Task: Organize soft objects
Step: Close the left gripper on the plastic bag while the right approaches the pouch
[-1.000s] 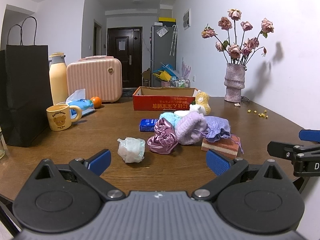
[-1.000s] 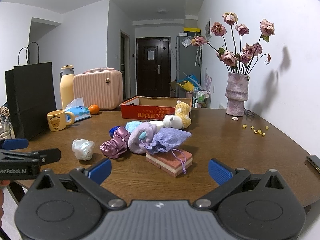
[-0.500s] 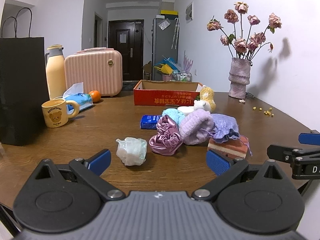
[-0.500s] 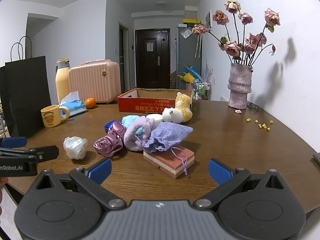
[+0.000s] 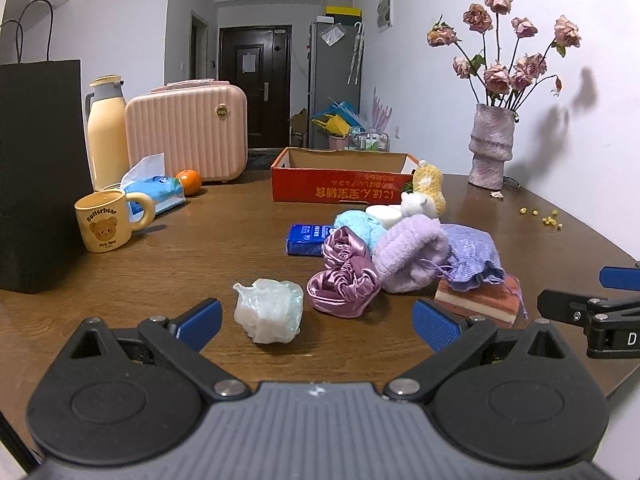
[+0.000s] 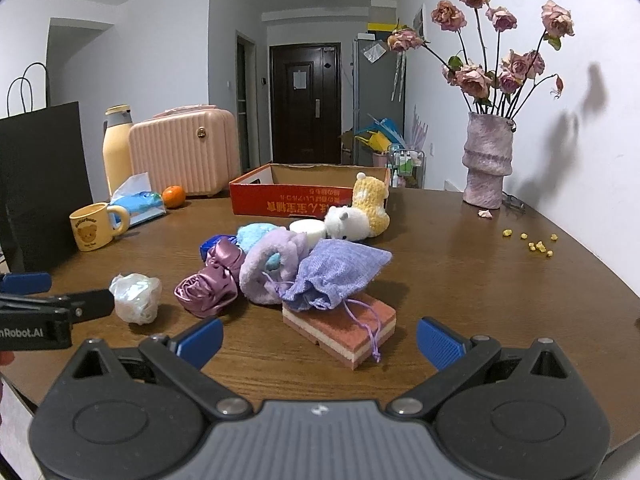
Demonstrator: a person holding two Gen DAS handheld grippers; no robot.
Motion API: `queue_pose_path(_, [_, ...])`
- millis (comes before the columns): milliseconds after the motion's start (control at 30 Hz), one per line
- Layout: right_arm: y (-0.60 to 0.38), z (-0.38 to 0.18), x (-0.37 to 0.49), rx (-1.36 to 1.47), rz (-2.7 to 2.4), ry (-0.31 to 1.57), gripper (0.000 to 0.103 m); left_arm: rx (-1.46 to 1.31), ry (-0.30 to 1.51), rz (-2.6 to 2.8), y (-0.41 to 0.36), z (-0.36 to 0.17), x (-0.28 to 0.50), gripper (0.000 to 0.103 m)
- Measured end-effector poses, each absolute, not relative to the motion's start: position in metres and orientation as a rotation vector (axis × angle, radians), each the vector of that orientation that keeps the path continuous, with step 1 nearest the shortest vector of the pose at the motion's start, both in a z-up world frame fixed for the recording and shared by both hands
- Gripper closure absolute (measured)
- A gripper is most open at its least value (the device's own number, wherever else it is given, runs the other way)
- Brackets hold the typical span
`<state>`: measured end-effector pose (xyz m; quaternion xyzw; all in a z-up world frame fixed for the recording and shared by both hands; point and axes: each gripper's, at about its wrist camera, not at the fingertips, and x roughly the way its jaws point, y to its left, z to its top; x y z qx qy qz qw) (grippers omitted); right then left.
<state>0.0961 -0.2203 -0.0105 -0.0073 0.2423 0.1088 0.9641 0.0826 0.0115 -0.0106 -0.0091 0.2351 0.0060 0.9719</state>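
Note:
A heap of soft things lies mid-table: a crumpled white plastic wad (image 5: 269, 309) (image 6: 136, 297), a pink satin scrunchie (image 5: 344, 280) (image 6: 212, 280), a lilac fuzzy band (image 5: 412, 254) (image 6: 272, 268), a purple drawstring pouch (image 5: 472, 256) (image 6: 336, 276) on a layered sponge (image 5: 476, 302) (image 6: 344, 330), a blue fluffy ball (image 5: 360, 224), a white and yellow plush (image 6: 360, 216). My left gripper (image 5: 316, 322) is open just short of the wad. My right gripper (image 6: 320, 338) is open before the sponge. A red cardboard box (image 5: 340, 184) (image 6: 304, 194) stands behind.
At the left stand a black paper bag (image 5: 36, 172), a bear mug (image 5: 106, 220), a cream flask (image 5: 106, 132), a tissue pack (image 5: 154, 190), an orange (image 5: 189, 181) and a pink case (image 5: 188, 130). A vase of dried roses (image 6: 486, 160) stands far right. Yellow crumbs (image 6: 536, 242) dot the table.
Both grippers have moved forward towards the heap, so the soft things look nearer and larger. Both stay open and nothing on the table has moved.

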Motion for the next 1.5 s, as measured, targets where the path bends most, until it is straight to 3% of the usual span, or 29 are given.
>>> queue_pose_path(1400, [-0.200, -0.043, 0.206, -0.023, 0.200, 0.628, 0.000, -0.066, 0.655, 0.096, 0.052, -0.055, 0.186, 0.000])
queue_pose_path(1500, [-0.197, -0.045, 0.212, -0.028, 0.194, 0.634, 0.000, -0.073, 0.664, 0.093, 0.058, -0.059, 0.193, 0.004])
